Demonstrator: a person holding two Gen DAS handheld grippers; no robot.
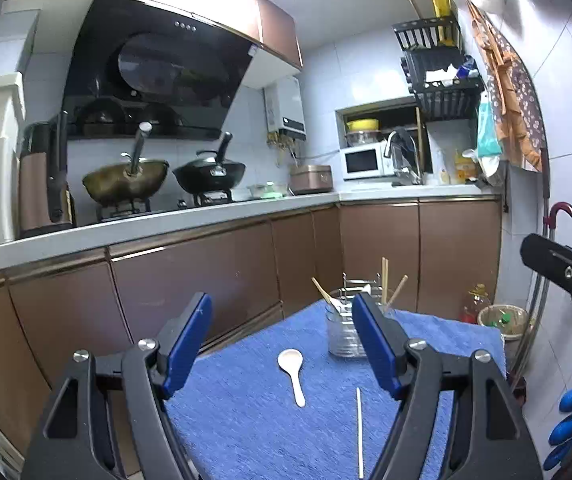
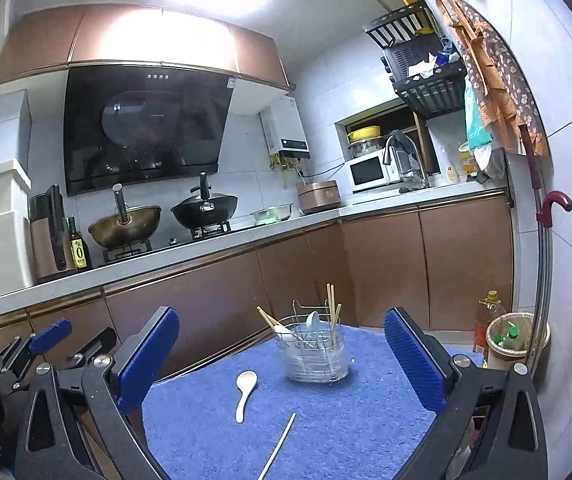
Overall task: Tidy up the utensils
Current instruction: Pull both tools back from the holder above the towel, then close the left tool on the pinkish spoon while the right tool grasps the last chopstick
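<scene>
Left wrist view: the left gripper (image 1: 282, 334) hovers above the near end of the desk (image 1: 246, 420), which wears a blue towel, and its jaws stand wide apart with nothing between them. A white spoon (image 1: 293, 374) lies flat on the towel, bowl toward 12 o'clock and handle toward 6. Just beside it, at its 4 o'clock and not touching, lies a single chopstick (image 1: 359, 432), pointing nearly straight away from the camera. At the far end of the desk, at 12 o'clock from the spoon, a utensil holder (image 1: 339, 334) of clear plastic in a wire frame stands upright, with chopsticks and a spoon leaning inside.

Right wrist view: the right gripper (image 2: 282, 354) also has its jaws spread, empty. The spoon (image 2: 244, 394), chopstick (image 2: 280, 442) and holder (image 2: 313, 354) all show between them. At 9 o'clock the left gripper (image 2: 52, 340) shows partly.
</scene>
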